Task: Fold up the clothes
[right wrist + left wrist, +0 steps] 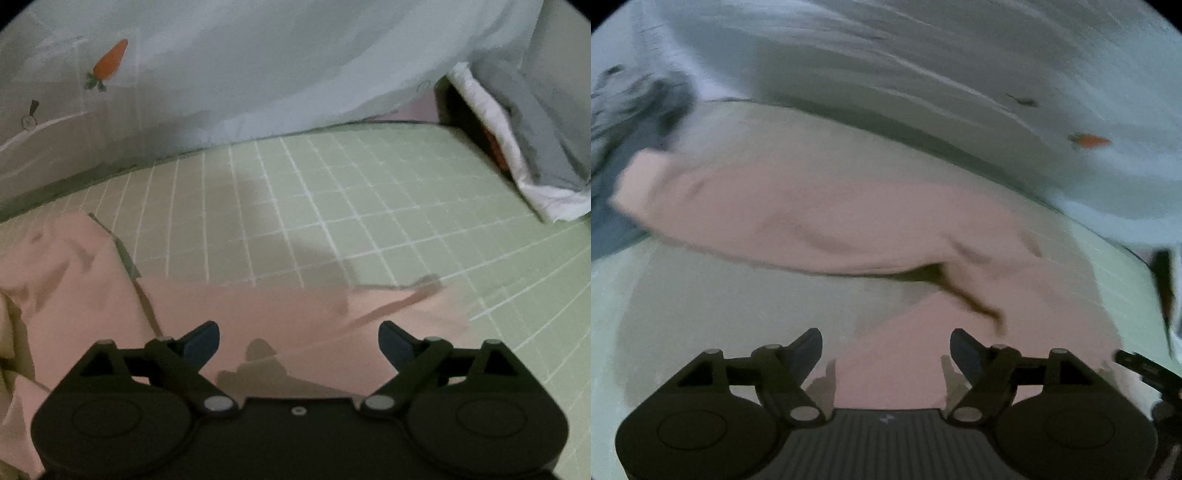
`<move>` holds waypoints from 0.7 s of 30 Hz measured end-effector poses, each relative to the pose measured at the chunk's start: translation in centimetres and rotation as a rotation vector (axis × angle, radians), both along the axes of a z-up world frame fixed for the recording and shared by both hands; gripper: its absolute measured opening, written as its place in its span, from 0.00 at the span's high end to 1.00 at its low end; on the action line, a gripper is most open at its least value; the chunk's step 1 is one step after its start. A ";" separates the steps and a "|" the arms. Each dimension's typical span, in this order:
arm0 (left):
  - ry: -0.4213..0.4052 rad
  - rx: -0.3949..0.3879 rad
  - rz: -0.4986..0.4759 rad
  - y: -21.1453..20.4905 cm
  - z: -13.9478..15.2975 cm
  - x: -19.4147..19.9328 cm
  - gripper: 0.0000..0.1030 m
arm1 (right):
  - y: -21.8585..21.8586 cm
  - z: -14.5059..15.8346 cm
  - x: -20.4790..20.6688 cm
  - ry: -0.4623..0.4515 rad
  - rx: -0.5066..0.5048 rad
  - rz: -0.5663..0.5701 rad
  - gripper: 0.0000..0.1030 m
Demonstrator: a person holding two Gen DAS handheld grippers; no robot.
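Pink garment [820, 206] lies spread on the green gridded mat [369, 206], below both the left gripper [886, 347] and right gripper [299, 339], each with jaws apart and empty, carrot-print sheet [258, 66] behind the mat.

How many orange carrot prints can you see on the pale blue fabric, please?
1 for certain: an orange carrot print on the pale blue fabric, upper left in the right wrist view. The blurred orange mark at right in the left wrist view may be the same one; folds may hide others.

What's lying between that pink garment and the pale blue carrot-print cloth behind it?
Only bare green checked sheet lies between pink garment and carrot-print cloth, in the right wrist view.
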State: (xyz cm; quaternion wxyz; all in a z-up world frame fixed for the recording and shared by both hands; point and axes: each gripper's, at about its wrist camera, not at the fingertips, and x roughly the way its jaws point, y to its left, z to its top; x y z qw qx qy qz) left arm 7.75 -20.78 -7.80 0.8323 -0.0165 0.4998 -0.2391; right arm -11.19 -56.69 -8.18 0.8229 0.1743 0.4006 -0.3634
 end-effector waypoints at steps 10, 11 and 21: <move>0.084 -0.023 -0.129 -8.0 -2.9 1.9 0.55 | -0.2 -2.6 -0.5 0.081 0.022 -0.034 0.05; 0.097 -0.007 -0.124 -8.0 -3.3 2.1 0.87 | -0.2 -2.6 -0.5 0.078 0.026 -0.039 0.04; 0.061 0.012 0.195 4.1 -2.6 1.1 0.96 | 0.3 -3.0 -1.0 0.076 -0.015 -0.037 0.01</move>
